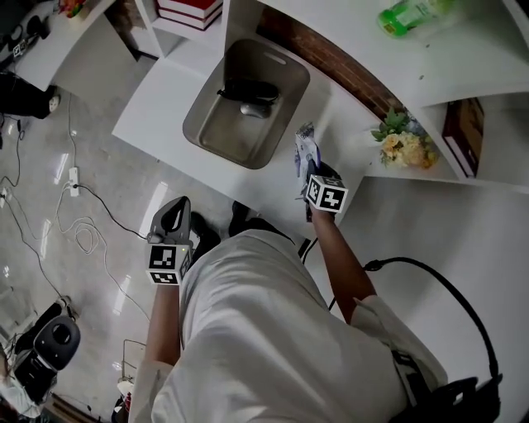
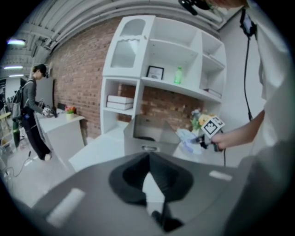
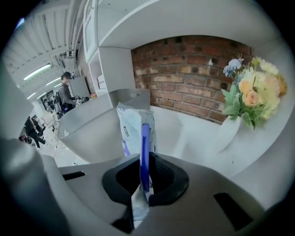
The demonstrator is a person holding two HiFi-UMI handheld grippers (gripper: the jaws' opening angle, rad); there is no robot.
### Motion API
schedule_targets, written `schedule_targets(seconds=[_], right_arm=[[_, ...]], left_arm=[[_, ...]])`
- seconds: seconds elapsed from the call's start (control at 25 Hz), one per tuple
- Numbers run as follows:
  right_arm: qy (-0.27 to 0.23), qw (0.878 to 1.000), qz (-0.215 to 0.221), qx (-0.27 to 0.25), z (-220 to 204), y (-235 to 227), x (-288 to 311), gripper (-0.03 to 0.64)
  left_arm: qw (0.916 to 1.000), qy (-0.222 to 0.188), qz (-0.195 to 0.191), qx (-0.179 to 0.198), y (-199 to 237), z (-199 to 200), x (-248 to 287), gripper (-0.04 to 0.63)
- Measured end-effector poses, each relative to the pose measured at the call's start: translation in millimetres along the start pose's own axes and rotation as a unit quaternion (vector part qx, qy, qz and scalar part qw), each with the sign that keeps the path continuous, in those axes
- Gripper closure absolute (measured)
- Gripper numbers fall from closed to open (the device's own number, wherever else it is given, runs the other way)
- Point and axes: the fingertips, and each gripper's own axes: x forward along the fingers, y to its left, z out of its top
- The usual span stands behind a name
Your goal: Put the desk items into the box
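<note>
My right gripper (image 3: 143,182) has its fingers pinching a white and blue packet (image 1: 305,154). The packet stands up out of the fingers, thin edge toward me. It is just to the right of the gray box (image 1: 193,123), by the box's near right corner, and it is not in the box yet.

The box sits on the white counter (image 1: 157,106). Inside it, at the far end, I see a black thing (image 1: 248,88) with a small gray rounded thing (image 1: 256,109) next to it.

My left gripper (image 1: 176,206) is well to the left of the packet, out over the floor and past the near edge of the counter. Its fingers are pressed together at the tips and hold nothing.

A bunch of flowers (image 1: 403,142) stands to the right of the packet. A green bottle (image 1: 413,15) lies on a shelf far off to the right.
</note>
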Motion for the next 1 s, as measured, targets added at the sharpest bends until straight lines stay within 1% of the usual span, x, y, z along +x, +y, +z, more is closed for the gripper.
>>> schedule_targets(seconds=[0.24, 0.6, 0.8, 1.0], right_arm=[[-0.05, 0.999, -0.005, -0.021, 35.0, 12.6, -30.0, 0.601], [-0.115, 0.99, 0.0, -0.084, 87.3, 39.8, -56.3, 0.601], [-0.137, 0.983, 0.009, -0.124, 109.0, 59.0, -62.2, 0.601], [-0.151, 0.975, 0.027, -0.16, 128.0, 78.4, -62.0, 0.601]], left_arm=[[1.0, -0.001, -0.001, 0.005, 12.1, -1.5, -3.0, 0.592], [0.9999, -0.011, 0.002, 0.01, 27.6, 2.7, -5.9, 0.592], [0.9998, -0.019, -0.001, 0.01, 28.5, 6.9, -6.2, 0.592], [0.9996, -0.023, -0.005, 0.012, 25.8, 10.5, -5.4, 0.592]])
